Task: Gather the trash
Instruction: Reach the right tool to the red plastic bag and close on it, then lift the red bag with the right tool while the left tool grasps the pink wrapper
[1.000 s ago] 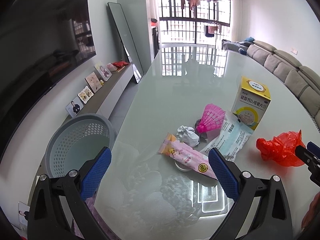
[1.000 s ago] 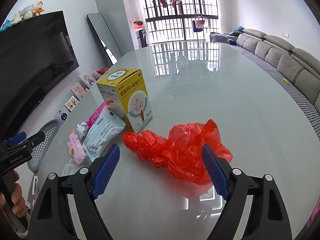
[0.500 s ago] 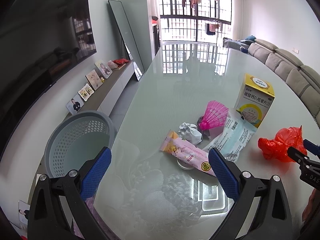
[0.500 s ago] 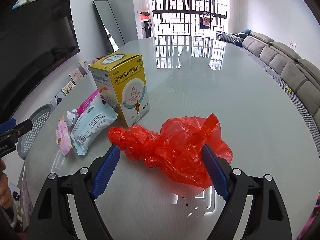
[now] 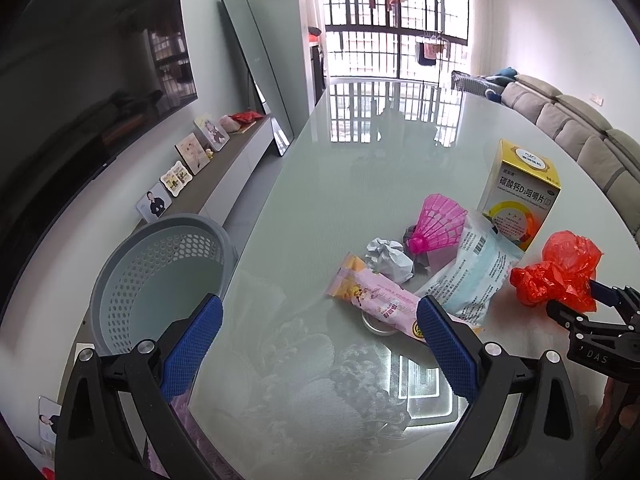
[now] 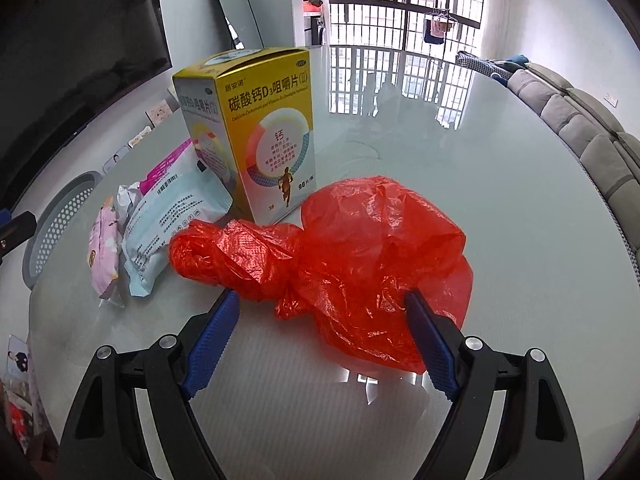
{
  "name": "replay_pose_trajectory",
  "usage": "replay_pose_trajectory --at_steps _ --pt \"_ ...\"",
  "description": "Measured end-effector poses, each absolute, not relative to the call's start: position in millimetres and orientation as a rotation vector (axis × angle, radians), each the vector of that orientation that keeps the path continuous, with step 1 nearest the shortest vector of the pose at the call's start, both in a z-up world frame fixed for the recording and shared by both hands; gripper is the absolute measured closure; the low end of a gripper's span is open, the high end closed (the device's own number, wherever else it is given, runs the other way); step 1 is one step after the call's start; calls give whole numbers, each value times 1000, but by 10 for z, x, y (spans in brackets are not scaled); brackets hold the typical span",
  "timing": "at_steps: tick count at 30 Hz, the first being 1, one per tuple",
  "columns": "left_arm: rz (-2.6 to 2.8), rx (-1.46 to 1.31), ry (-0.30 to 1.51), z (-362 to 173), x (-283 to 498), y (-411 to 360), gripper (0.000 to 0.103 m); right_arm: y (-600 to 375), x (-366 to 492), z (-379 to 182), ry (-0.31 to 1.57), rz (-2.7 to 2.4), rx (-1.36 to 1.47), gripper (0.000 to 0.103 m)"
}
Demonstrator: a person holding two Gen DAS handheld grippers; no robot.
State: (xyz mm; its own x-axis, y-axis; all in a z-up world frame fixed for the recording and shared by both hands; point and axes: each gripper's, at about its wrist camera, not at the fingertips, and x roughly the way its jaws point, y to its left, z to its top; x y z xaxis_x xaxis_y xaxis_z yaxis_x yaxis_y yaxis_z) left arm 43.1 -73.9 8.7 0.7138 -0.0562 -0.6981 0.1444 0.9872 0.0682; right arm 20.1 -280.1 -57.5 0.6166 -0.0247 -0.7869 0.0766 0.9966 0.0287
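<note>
right gripper [image 6: 322, 304] jaws spread wide, straddling the near part of the crumpled red plastic bag [image 6: 344, 256] on the glass table [image 6: 500, 184]; right blue pad touching the plastic, not clamped. bag lies just in front of yellow medicine box [image 6: 264, 128], beside the mask packet [image 6: 168, 216]. left gripper [image 5: 318, 316] wide apart, holding nothing, above table edge near grey basket [image 5: 160, 276]. pink snack wrapper [image 5: 376, 300], paper ball [image 5: 390, 258], pink shuttlecock [image 5: 438, 226] clustered between.
</note>
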Motion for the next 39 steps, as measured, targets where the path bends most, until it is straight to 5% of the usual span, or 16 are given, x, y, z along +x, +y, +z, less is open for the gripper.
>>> replay_pose_trajectory --at_steps 8,16,19,39 --pt "-109 132 778 55 426 -767 7 -2821 358 -719 933 -36 50 28" --pt "-114 140 782 48 418 -811 7 -2838 347 -724 927 -35 61 77" --pt "-115 139 782 45 413 -816 7 -2888 296 -669 907 -38 79 84" --pt "-144 149 826 -117 443 -1119 7 -3204 -106 -473 789 -72 227 86"
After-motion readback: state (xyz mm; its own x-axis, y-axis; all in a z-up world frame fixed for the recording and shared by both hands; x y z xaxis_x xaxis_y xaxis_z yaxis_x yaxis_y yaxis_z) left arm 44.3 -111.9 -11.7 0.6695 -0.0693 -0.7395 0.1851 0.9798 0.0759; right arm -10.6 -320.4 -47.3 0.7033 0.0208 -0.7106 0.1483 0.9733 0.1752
